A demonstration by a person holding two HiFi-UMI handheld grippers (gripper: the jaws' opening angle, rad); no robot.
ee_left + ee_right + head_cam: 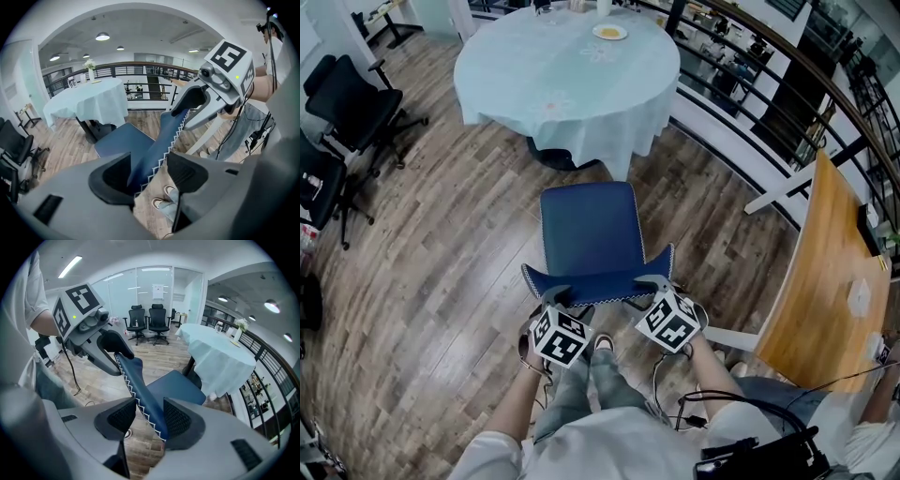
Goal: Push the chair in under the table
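A blue chair (pixel 586 230) faces a round table (pixel 567 75) covered in a pale blue cloth, its seat a short way off the table's edge. Both grippers sit on the top of its backrest (pixel 598 281). My left gripper (pixel 555 292) is closed over the left corner, where the white-stitched edge (pixel 159 145) runs between its jaws. My right gripper (pixel 654 281) is closed over the right corner, with the backrest (pixel 140 390) between its pads. Each gripper view also shows the other gripper clamped further along the edge.
Black office chairs (pixel 352 103) stand at the left. A wooden desk (pixel 825 272) and a dark railing (pixel 769 84) border the right. A plate (pixel 609 32) lies on the far side of the table. Another person (pixel 862 422) stands at the lower right.
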